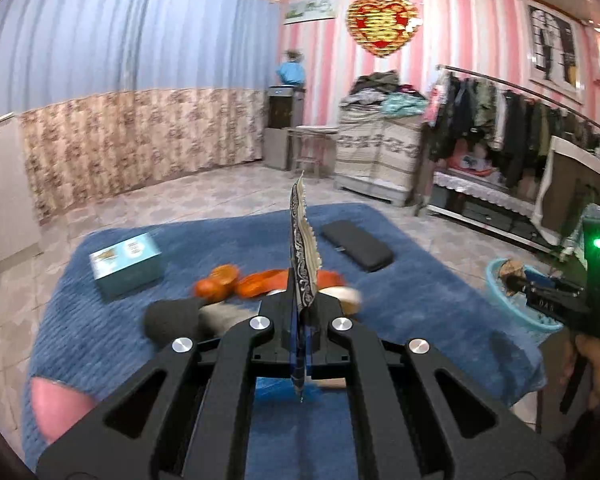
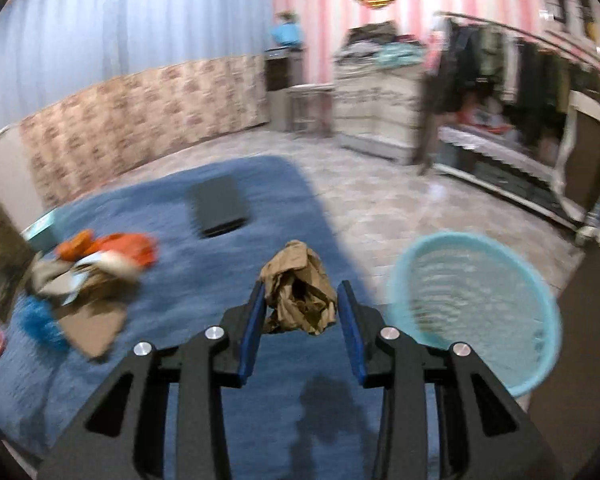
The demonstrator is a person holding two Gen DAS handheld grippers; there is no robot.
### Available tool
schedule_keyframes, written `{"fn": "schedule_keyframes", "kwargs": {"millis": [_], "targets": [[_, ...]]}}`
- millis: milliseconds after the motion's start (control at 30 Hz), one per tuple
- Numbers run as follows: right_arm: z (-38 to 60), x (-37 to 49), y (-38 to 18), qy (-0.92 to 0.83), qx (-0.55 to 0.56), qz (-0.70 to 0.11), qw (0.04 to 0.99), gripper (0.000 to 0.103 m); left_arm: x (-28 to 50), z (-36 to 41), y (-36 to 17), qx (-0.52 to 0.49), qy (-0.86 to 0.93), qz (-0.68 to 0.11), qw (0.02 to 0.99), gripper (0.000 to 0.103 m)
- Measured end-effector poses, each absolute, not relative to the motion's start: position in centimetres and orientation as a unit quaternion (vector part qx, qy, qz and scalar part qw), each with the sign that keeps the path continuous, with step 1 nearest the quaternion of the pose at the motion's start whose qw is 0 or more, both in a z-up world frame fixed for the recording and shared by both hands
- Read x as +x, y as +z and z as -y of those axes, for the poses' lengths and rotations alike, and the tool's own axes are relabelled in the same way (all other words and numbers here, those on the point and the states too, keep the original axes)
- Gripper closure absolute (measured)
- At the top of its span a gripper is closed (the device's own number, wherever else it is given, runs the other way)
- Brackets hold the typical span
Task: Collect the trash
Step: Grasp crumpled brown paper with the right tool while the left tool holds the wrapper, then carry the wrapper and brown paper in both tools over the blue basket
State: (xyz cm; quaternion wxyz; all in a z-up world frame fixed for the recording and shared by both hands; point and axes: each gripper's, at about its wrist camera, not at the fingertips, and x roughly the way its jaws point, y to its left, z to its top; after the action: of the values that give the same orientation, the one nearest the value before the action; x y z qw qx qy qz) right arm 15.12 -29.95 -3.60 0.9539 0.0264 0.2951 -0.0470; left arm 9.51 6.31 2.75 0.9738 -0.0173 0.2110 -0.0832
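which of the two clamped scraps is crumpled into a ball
The crumpled brown paper wad between the right gripper's jaws. The left gripper pinches a flat patterned wrapper instead, standing edge-on and thin rather than balled up.

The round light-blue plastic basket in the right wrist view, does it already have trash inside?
No, the round light-blue plastic basket shows only its bare ribbed inside, with no trash in it.
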Motion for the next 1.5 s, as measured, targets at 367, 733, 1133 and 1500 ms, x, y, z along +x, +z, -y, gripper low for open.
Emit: {"fn": "schedule_keyframes", "kwargs": {"millis": [367,733,1133,1500], "targets": [[42.2,14.6,-3.2,-0.141,0.062,-0.288,0.945,0.066,13.2,5.5,2.8,0.008,-0.169,-0.207,0.964,0.102],[49.0,14.4,-4.5,-0.191,0.117,-0.277,0.934,0.066,16.6,19.3,2.1,0.027,-0.268,-0.201,0.942,0.102],[53.7,13.5,-8.1,-0.226,0.186,-0.290,0.911,0.066,19.6,31.8,-2.3,0.043,-0.354,-0.237,0.904,0.102],[54.5,13.5,-9.0,-0.238,0.197,-0.298,0.903,0.066,22.6,36.8,-7.1,0.074,-0.360,-0.269,0.890,0.094]]}}
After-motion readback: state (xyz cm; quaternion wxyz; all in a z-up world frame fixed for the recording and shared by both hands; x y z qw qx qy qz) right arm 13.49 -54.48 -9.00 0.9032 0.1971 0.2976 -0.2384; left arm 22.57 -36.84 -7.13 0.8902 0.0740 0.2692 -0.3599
